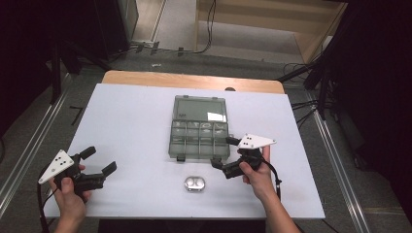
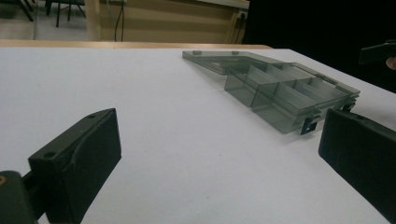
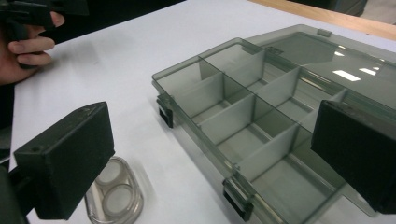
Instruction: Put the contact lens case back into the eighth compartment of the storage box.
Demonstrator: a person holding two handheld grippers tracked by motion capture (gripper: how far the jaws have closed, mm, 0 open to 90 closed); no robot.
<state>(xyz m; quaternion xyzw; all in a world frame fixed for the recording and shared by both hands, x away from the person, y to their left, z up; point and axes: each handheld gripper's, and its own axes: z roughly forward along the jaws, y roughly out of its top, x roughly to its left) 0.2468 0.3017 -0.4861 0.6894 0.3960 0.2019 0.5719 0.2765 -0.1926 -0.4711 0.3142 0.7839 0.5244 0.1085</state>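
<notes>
Item: smoke-grey translucent plastic compartment box (image 1: 199, 140), hinged lid laid open flat toward twelve o'clock, resting at the centre of the white tabletop (image 1: 131, 126); eight divided cells, all apparently vacant, with two dark latches on the six o'clock edge. Item: small clear oval plastic case with two round wells (image 1: 194, 184), lying on the tabletop at six o'clock of the box, just beside it but apart. Item: right tongs (image 1: 224, 153), held in the person's right hand (image 1: 257, 174) at about four o'clock of the box, jaws spread wide and gripping nothing; in the right gripper view one jaw stands over the near corner cells and the other near the oval case (image 3: 113, 196). Item: left tongs (image 1: 98, 159), held in the left hand (image 1: 70, 194) at eight o'clock, well apart from the box, jaws likewise wide open and empty, pointed toward the box (image 2: 280, 95). Risk assessment: the oval case looks smooth and shallow, so a pinch on its curved ends could squirt it sideways across the tabletop. The box looks light and unanchored; a jaw catching its front wall or a latch (image 3: 164, 109) would likely shove it toward twelve o'clock. Releasing from too high could bounce the case out of a shallow cell.
</notes>
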